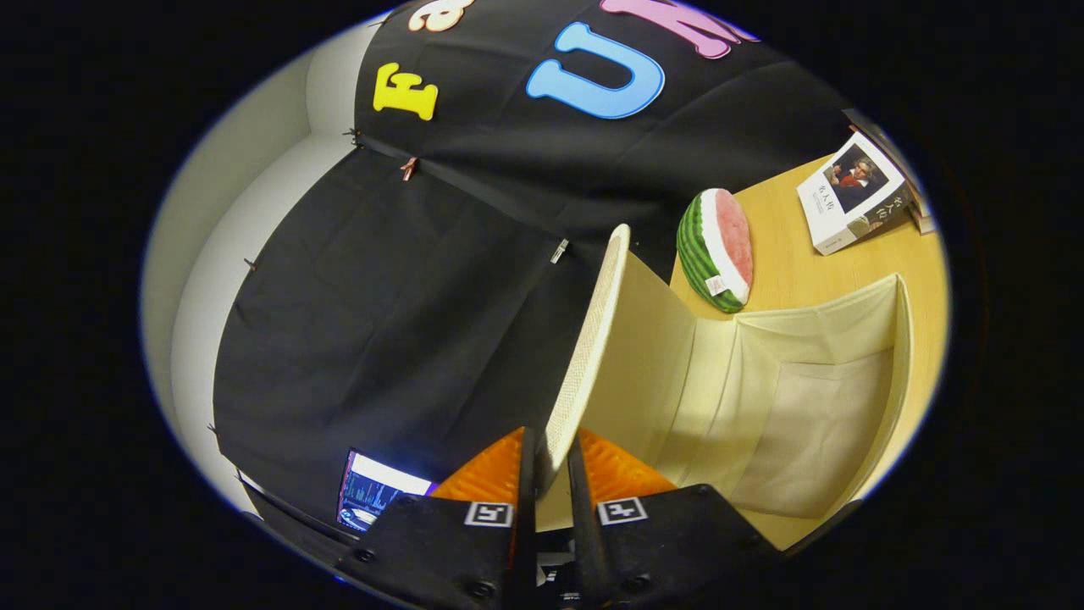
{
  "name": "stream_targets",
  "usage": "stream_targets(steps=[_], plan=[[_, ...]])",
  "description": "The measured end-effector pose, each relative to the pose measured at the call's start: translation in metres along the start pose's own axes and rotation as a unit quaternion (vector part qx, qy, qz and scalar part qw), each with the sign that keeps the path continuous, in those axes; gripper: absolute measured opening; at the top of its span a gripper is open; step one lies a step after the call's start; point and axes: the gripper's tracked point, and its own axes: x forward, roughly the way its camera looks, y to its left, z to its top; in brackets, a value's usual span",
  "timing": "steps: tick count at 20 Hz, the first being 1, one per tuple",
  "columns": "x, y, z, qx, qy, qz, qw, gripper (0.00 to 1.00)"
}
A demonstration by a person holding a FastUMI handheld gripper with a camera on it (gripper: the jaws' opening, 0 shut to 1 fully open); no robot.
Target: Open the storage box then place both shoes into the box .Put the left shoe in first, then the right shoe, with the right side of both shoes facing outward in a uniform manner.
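My gripper [549, 462] is shut on the edge of the storage box's lid [589, 347], a cream woven flap raised upright and seen edge-on between the two fingers. Beyond the lid the cream fabric storage box [889, 339] stands open on the wooden table, its pale inside [804, 424] bare. The view is strongly tilted.
A watermelon-slice toy [718, 250] lies on the wooden table [796, 271] just beyond the box. A white book [855, 195] with a portrait cover rests farther back, beside another book. A lit screen [373, 491] sits low by the black cloth wall.
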Motion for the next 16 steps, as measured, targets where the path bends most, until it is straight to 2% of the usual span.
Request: stream_targets(steps=[5,11,16], plan=[[0.013,0.002,-0.023,-0.023,0.023,0.000,0.999,0.84],[0.016,0.002,-0.029,-0.017,0.021,0.001,1.000,0.84],[0.027,0.000,-0.040,-0.015,0.032,-0.011,0.999,0.94]])
